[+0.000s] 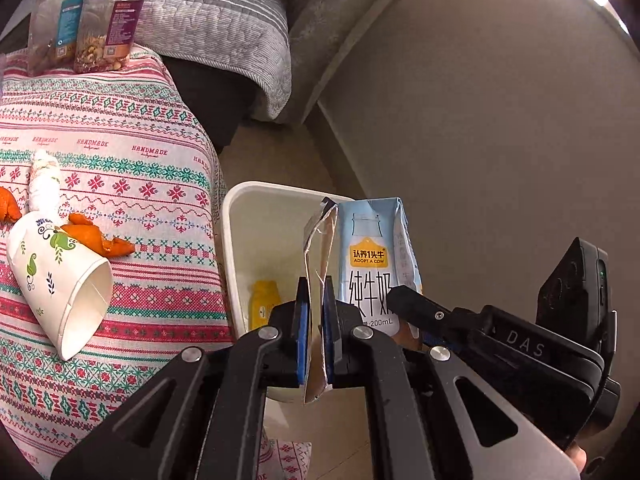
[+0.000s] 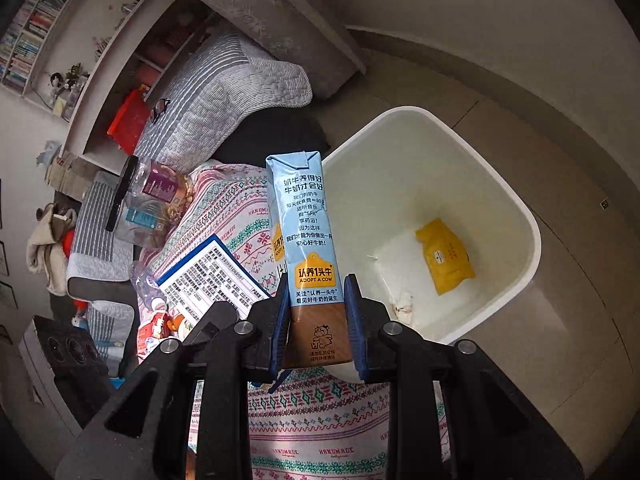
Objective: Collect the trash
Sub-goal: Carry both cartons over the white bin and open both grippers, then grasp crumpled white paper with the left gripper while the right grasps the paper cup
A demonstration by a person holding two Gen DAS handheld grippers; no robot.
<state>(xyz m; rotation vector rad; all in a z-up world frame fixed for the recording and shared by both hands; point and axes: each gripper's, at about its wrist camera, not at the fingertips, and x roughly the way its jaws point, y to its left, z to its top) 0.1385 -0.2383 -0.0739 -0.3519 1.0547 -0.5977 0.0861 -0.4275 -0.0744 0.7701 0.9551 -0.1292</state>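
Left tongs [image 1: 316,320] clench one flat wrapper [image 1: 318,248]. Right tongs [image 2: 318,320] grip one milk carton [image 2: 306,232]. One bin [image 2: 500,184] holds one yellow packet [image 2: 444,256].

Left gripper [image 1: 316,332] clamps a flat foil wrapper [image 1: 319,264] above the white trash bin [image 1: 240,216].

Just beside it, the right gripper [image 1: 404,300] grips a blue milk carton [image 1: 372,256], upright over the bin, where a yellow packet [image 1: 262,300] lies at the bottom. On the patterned tablecloth [image 1: 132,168] to the left lie a tipped paper cup [image 1: 60,276], orange peel [image 1: 94,236] touching it, a twisted white tissue [image 1: 44,184] and two snack bags [image 1: 86,20] at the far edge.
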